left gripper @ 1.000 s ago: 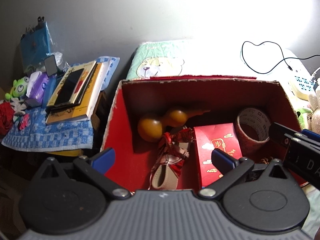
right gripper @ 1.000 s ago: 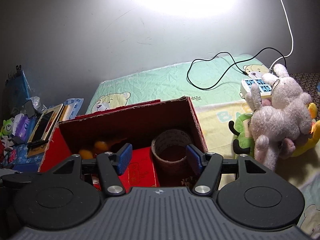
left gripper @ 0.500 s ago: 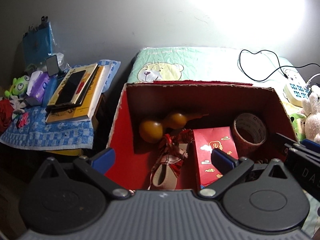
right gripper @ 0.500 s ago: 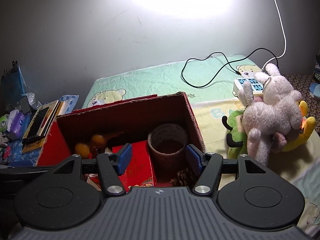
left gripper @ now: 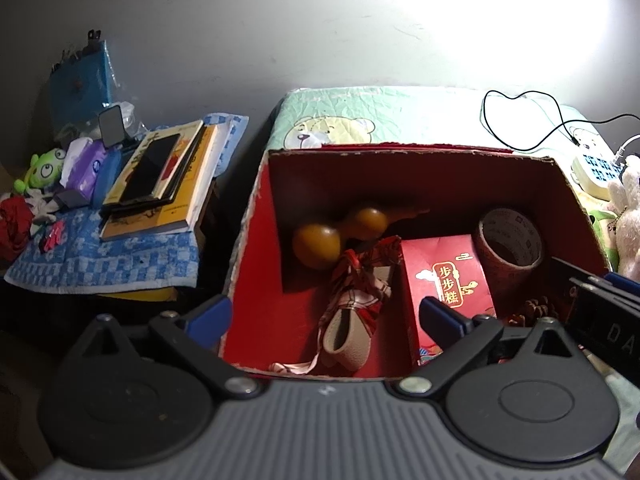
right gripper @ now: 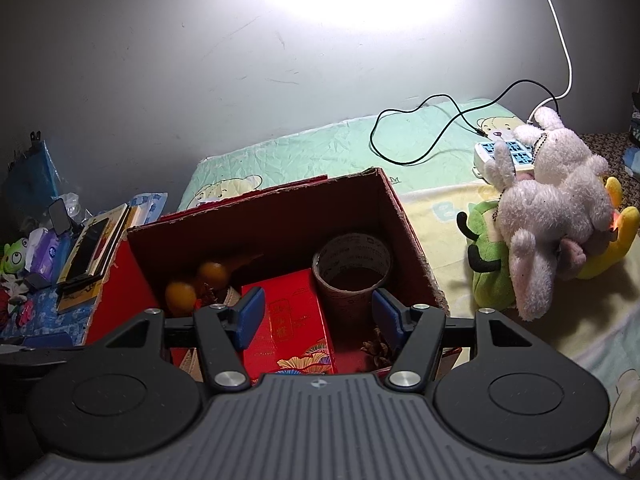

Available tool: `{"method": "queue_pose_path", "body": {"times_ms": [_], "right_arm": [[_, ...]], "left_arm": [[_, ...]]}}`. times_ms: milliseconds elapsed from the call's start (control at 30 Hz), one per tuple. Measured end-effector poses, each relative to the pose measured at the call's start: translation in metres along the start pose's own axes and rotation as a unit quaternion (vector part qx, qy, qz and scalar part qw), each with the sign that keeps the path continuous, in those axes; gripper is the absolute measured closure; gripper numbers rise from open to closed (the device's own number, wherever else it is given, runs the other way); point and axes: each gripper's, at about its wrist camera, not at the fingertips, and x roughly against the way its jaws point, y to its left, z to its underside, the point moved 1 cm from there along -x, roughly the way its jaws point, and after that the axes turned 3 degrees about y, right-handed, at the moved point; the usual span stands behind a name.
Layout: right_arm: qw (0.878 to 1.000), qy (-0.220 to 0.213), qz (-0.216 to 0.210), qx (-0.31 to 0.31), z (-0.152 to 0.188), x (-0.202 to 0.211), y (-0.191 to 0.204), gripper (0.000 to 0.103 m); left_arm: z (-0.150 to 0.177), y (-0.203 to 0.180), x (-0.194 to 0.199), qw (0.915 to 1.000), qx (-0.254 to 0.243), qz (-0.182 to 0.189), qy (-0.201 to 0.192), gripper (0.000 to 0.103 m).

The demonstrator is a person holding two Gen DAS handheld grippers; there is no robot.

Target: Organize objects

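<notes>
An open red cardboard box sits on the bed. Inside lie an orange gourd, a small shoe with a red patterned strap, a red gift box, a roll of brown tape and a pine cone. My left gripper hangs open over the box's near left side, nothing between its fingers. My right gripper is open above the gift box and tape roll, holding nothing; its body shows at the right edge of the left wrist view.
Plush toys lie on the bed right of the box, beside a power strip with a black cable. Left of the bed, a side table with a blue checked cloth carries stacked books, a tissue pack and small toys.
Both views have drifted slightly: the box sits a bit farther right and lower in the left wrist view, and the plush toys sit farther left in the right wrist view. Both grippers stay open.
</notes>
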Motion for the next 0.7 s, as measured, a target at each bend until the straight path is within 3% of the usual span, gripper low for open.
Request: {"method": "queue_pose_path", "body": {"times_ms": [300,567,700], "right_arm": [[1.000,-0.009,-0.003,0.011,-0.010,-0.006,-0.006,0.041],[1.000,-0.019,-0.002,-0.005,-0.018,-0.009,-0.019,0.041],[1.000,-0.029,-0.010,0.004,-0.022,-0.007,-0.017,0.041]], "left_arm": [[-0.004,0.009,-0.001,0.9987,0.045,0.022,0.004,0.003],[-0.011,-0.006,-0.001,0.9984,0.036,0.040,-0.014,0.001],[-0.014,-0.013,0.002,0.9991,0.020,0.015,-0.033,0.001]]}}
